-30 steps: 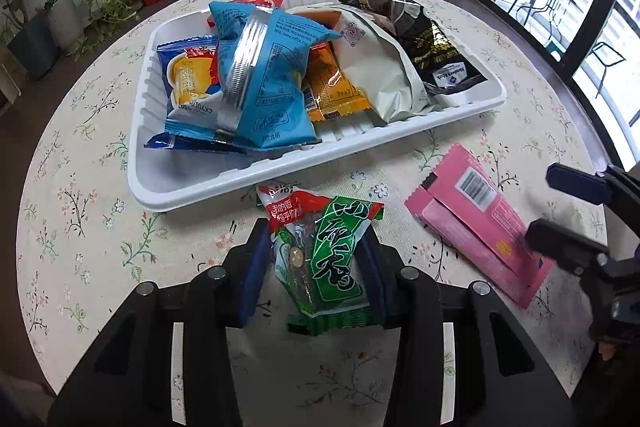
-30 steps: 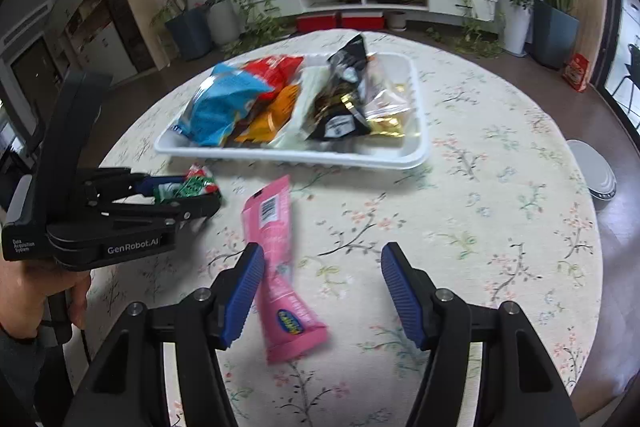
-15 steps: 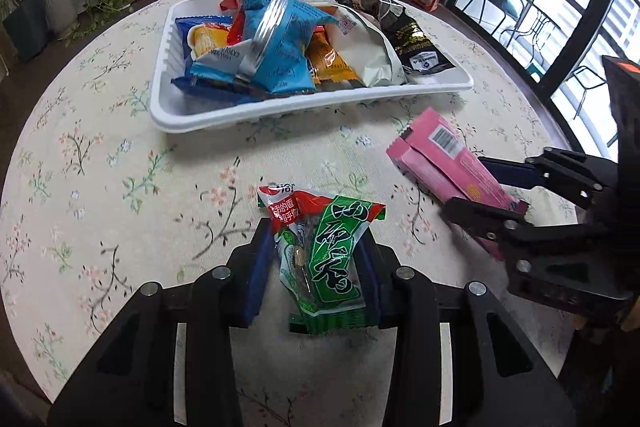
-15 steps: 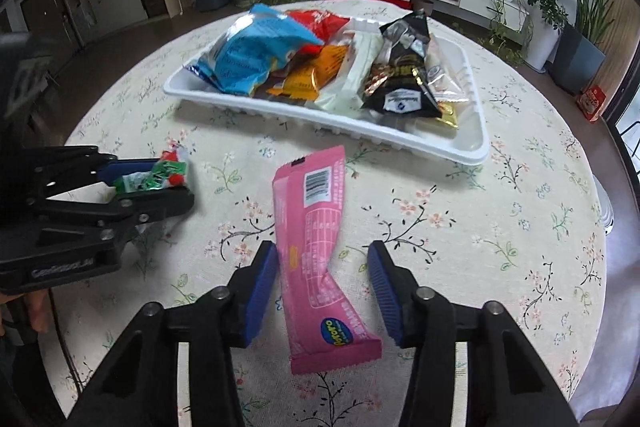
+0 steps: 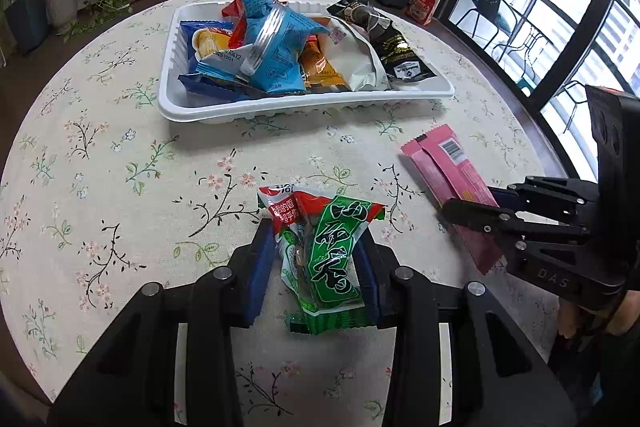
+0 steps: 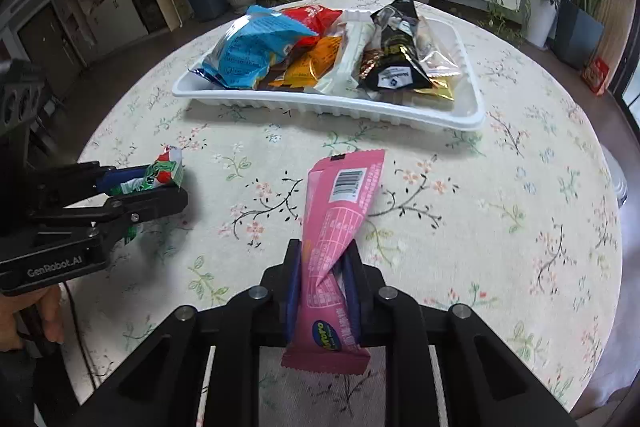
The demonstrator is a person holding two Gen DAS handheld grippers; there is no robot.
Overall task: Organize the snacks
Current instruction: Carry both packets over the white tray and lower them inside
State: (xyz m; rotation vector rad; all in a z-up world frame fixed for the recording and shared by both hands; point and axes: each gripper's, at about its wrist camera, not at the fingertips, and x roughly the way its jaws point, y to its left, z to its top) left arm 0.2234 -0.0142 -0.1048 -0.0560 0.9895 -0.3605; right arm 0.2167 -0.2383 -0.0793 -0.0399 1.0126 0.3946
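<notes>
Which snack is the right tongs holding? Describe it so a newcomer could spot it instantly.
On the round floral tablecloth, in front of the white plastic tray piled with snacks, the right tongs pinch a long pink wrapper. It is the only pink packet, with a barcode near its far end.

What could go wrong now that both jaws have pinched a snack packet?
The pink packet is pinched near one end, already twisted, so it may droop or slip free. The white tray is already heaped, so a packet dropped on top could slide out. The green packet is slick film and might slip.
</notes>
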